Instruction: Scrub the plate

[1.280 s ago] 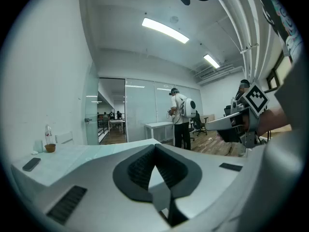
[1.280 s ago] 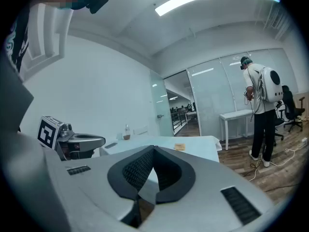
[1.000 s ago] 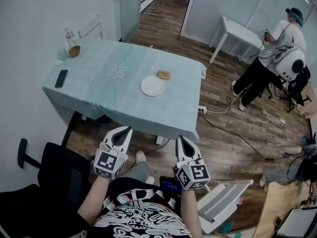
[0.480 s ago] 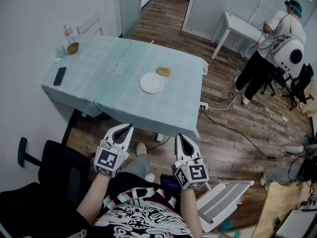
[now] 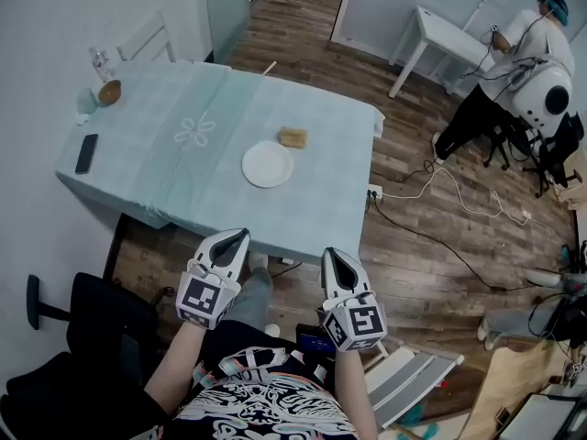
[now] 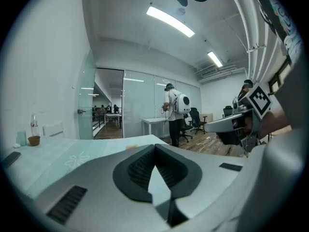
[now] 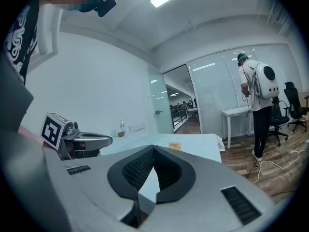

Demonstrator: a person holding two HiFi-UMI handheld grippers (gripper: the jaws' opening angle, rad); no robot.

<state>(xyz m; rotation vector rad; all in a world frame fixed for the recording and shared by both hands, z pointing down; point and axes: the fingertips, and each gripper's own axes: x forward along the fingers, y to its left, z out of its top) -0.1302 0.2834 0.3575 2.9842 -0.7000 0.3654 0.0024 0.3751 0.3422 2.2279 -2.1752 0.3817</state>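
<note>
A white plate (image 5: pixel 268 165) lies on the table's teal cloth (image 5: pixel 183 168), with a tan sponge (image 5: pixel 293 137) just beyond it. Both grippers hang in front of the person's body, short of the table's near edge and well away from the plate. The left gripper (image 5: pixel 235 236) is shut with nothing in it; its jaws meet in the left gripper view (image 6: pixel 154 147). The right gripper (image 5: pixel 333 256) is likewise shut and holds nothing (image 7: pixel 154 148). The sponge (image 7: pixel 175 145) shows far off past the right jaws, and faintly as the sponge (image 6: pixel 131 147) in the left gripper view.
A phone (image 5: pixel 84 153), a small bowl (image 5: pixel 109 91) and a bottle (image 5: pixel 95 60) sit at the table's far left. A black office chair (image 5: pixel 83 337) stands at lower left. At the right are a person with a backpack (image 5: pixel 541 71), a white side table (image 5: pixel 440 39) and floor cables (image 5: pixel 459 191).
The head view has shifted: the table and plate now sit lower and further left in it. Both grippers keep their place in front of the body and stay shut.
</note>
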